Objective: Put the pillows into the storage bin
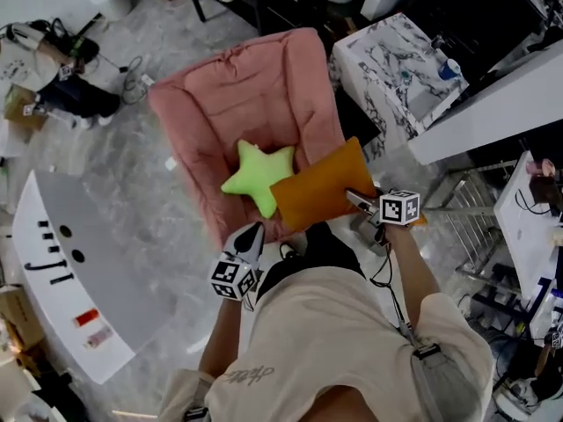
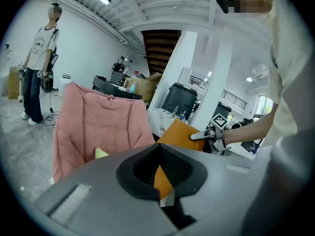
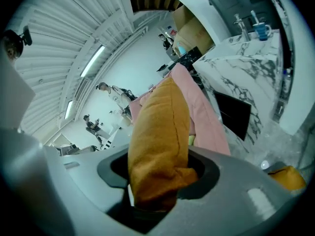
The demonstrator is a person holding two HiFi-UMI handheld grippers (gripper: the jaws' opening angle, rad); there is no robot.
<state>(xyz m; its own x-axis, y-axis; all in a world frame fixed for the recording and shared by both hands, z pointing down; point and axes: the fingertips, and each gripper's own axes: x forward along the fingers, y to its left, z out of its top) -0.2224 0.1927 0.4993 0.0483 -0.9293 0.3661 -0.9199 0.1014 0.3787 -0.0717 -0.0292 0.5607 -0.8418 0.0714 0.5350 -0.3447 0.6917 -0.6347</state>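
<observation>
An orange pillow point(image 1: 321, 185) hangs in the air over the front right corner of a pink padded chair point(image 1: 229, 86). My right gripper point(image 1: 356, 202) is shut on the pillow's right end, and in the right gripper view the orange pillow point(image 3: 160, 132) fills the jaws. A green star pillow point(image 1: 255, 176) lies on the pink seat, just left of the orange one. My left gripper point(image 1: 251, 236) hovers at the seat's front edge below the star, its fingers together and holding nothing. In the left gripper view the orange pillow point(image 2: 184, 132) and the right gripper point(image 2: 199, 135) are ahead.
A marble-patterned counter point(image 1: 396, 60) with a blue cup stands right of the chair. A white board point(image 1: 79, 271) lies on the floor at left. A metal rack point(image 1: 475, 209) is at right. A person point(image 2: 39, 58) stands beyond the chair.
</observation>
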